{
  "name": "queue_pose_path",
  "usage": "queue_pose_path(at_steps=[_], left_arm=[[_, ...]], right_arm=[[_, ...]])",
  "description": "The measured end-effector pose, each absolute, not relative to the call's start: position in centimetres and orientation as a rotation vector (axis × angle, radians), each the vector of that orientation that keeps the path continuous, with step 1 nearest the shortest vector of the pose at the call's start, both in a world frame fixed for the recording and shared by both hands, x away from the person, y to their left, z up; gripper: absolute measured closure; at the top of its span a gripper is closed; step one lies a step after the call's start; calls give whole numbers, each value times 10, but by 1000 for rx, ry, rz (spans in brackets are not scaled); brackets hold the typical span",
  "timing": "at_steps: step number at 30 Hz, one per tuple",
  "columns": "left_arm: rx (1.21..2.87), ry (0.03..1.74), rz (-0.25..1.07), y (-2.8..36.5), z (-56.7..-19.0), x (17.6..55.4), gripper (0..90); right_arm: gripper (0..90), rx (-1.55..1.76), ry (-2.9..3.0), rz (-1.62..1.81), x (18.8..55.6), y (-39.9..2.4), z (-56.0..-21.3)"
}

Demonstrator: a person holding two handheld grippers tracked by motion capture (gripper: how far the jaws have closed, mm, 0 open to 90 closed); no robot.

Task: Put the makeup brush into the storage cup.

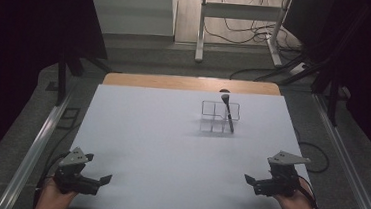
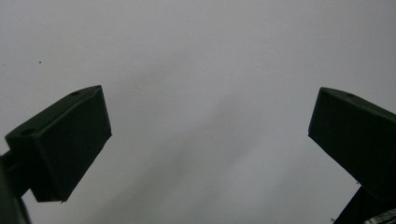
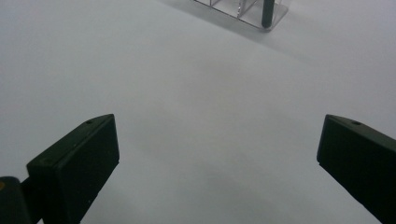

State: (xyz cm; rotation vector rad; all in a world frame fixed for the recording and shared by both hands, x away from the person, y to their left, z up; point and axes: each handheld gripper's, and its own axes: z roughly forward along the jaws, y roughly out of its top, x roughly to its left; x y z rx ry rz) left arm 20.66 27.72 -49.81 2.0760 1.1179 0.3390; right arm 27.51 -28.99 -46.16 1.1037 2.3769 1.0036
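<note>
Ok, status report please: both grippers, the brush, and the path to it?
Left gripper open, empty. Right gripper open, empty. Brush leaning in clear organizer, far side. White table between bare.

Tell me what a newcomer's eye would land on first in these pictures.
First comes the clear compartmented organizer standing alone right of centre on the far half of the white table, with a dark makeup brush leaning in its right side, head up. Next come the two black grippers at the near edge: the left gripper at the near left corner and the right gripper at the near right, both with jaws spread wide and empty.
</note>
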Motion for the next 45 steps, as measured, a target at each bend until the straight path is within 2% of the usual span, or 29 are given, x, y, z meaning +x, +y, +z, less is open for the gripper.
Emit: queue_pose_path(at_steps=[45], left_arm=[[2079,1118,343,277,-498,207,0]], right_arm=[[0,1209,2327,940,251,-328,-465]])
